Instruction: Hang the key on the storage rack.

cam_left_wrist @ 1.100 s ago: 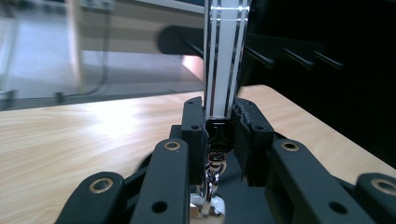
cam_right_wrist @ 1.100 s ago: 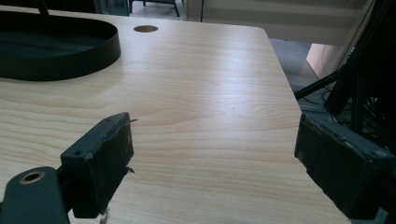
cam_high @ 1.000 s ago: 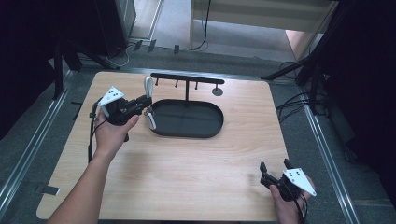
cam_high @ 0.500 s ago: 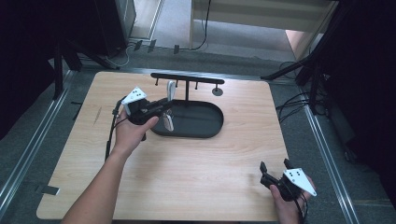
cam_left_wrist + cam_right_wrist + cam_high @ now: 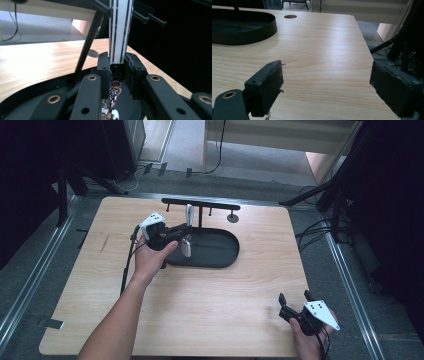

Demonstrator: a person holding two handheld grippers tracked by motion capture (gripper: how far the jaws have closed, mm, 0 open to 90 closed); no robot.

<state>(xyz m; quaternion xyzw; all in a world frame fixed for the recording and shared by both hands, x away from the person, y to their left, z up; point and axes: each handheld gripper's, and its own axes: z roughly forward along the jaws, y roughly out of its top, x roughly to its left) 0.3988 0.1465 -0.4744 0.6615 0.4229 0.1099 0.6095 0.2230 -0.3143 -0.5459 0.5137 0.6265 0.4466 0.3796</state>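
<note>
A watch is held at the stand — the right gripper is idle.

At centre-left of the high view, the left gripper (image 5: pixel 181 234) is pressed onto a white striped watch (image 5: pixel 187 227) over the black tray (image 5: pixel 227 260), beside the stand (image 5: pixel 201 206). At lower right, the right gripper (image 5: pixel 295 301) is spread wide over bare table (image 5: pixel 200 310) — nothing is held.

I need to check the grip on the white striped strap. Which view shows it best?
The left gripper view: the white striped strap fills its centre, pinched between the left gripper fingers. The high view shows it small above the black tray. The right gripper view gives no look at it.
</note>
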